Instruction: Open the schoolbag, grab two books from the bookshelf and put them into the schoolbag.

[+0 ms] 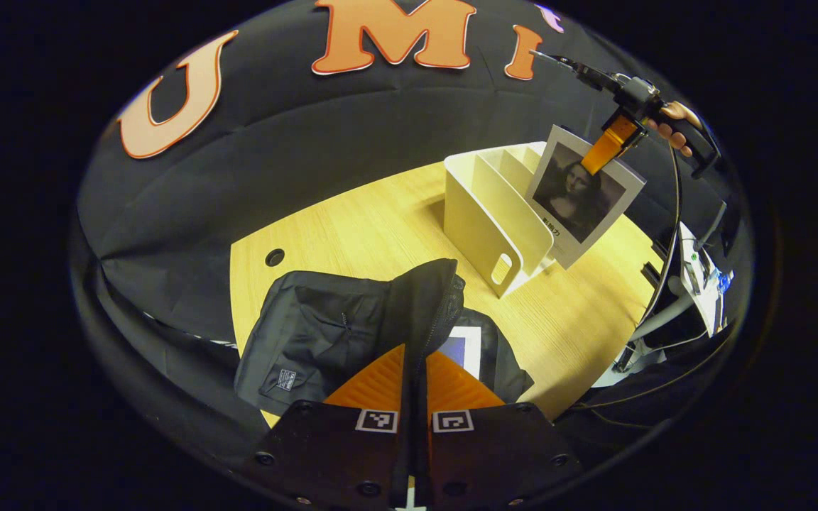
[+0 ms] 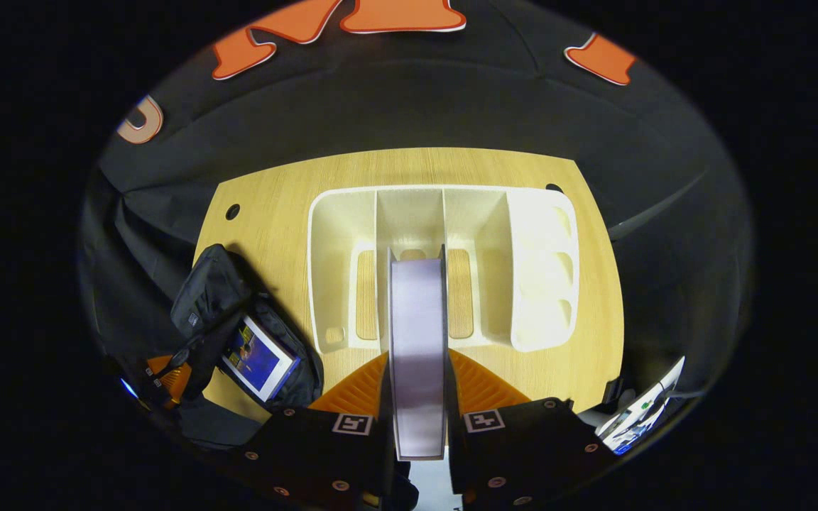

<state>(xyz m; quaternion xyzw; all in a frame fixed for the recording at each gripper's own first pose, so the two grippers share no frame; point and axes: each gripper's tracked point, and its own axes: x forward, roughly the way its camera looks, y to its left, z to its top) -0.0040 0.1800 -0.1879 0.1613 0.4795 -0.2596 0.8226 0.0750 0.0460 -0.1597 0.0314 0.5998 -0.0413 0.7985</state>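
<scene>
The black schoolbag [image 1: 309, 333] lies on the wooden table with its flap lifted. My left gripper [image 1: 415, 355] is shut on the flap's zipper edge and holds it up. Inside the bag lies a blue-covered book [image 1: 464, 349]. Over the white bookshelf [image 1: 487, 220], my right gripper [image 1: 604, 150], held by a hand, is shut on a book with a portrait cover [image 1: 583, 195]. In the right gripper view this book [image 2: 417, 333] stands edge-on between the fingers of my right gripper [image 2: 417, 355], above the bookshelf's [image 2: 544, 270] middle slots. The schoolbag [image 2: 214, 291], the blue book [image 2: 258, 358] and my left gripper [image 2: 167, 376] show at lower left.
The table [image 1: 380, 220] has a round cable hole [image 1: 275, 257] near its far left corner. A stand with a small device and cables [image 1: 700, 277] sits off the table's right edge. Bare wood lies between the bag and the shelf.
</scene>
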